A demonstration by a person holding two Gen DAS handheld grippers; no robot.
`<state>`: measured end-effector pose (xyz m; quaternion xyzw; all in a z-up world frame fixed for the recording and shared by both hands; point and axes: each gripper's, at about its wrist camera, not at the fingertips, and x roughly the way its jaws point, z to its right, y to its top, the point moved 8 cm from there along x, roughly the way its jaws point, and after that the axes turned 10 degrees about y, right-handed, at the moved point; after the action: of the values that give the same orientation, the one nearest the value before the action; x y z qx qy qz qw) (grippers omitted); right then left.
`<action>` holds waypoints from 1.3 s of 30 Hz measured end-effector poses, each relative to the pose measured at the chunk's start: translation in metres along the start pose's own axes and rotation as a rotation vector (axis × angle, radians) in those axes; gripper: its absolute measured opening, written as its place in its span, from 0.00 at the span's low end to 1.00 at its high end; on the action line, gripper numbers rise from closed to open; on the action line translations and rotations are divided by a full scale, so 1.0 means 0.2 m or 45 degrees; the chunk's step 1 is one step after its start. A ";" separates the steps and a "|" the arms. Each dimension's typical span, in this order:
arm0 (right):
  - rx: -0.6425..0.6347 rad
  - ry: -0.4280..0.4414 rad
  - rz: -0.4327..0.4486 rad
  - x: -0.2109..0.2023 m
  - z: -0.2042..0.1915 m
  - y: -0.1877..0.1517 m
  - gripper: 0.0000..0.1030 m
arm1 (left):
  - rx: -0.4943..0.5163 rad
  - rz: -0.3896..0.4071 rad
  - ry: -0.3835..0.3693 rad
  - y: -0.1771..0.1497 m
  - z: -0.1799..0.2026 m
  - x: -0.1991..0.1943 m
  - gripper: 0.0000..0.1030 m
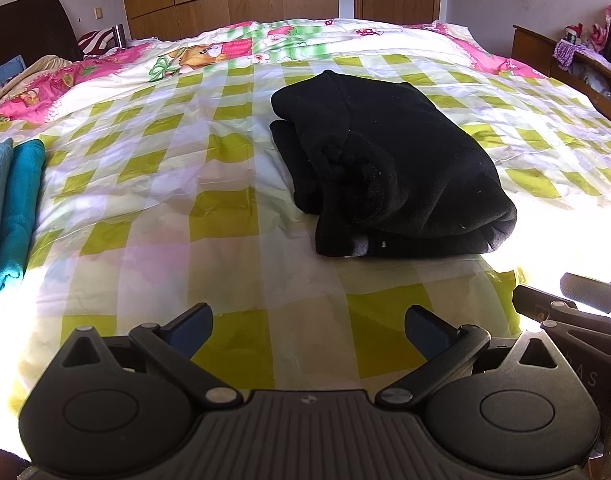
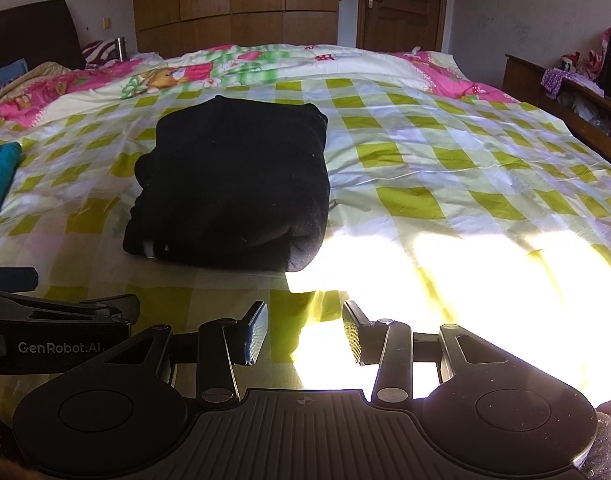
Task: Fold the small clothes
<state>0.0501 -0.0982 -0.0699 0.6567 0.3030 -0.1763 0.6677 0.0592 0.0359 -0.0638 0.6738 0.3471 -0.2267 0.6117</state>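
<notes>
A black garment (image 1: 389,160) lies folded into a thick bundle on the checked bedspread (image 1: 177,200), ahead and to the right in the left wrist view. The right wrist view shows the same garment (image 2: 233,184) ahead and to the left. My left gripper (image 1: 307,330) is open near the bed's front edge, well short of the garment, with nothing between its fingers. My right gripper (image 2: 303,334) is open too, over the sunlit front of the bedspread (image 2: 445,184), and holds nothing. Each gripper's body shows at the edge of the other's view.
Folded teal cloth (image 1: 13,216) lies at the bed's left edge. Pink patterned bedding (image 1: 65,80) and pillows sit near the dark headboard (image 1: 25,28) at the far left. A wooden cabinet (image 2: 565,96) stands at the right, a wardrobe (image 2: 233,4) and door behind.
</notes>
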 end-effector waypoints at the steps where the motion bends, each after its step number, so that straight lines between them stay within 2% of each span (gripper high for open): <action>1: 0.002 0.002 -0.003 0.00 0.00 0.00 0.40 | -0.003 -0.001 -0.001 0.00 0.00 0.00 1.00; 39: 0.036 0.081 -0.032 -0.03 -0.02 -0.05 0.41 | 0.022 -0.032 -0.004 -0.03 0.02 0.02 1.00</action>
<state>0.0383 -0.0955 -0.0740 0.6676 0.3297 -0.1681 0.6461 0.0576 0.0326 -0.0721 0.6744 0.3525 -0.2385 0.6034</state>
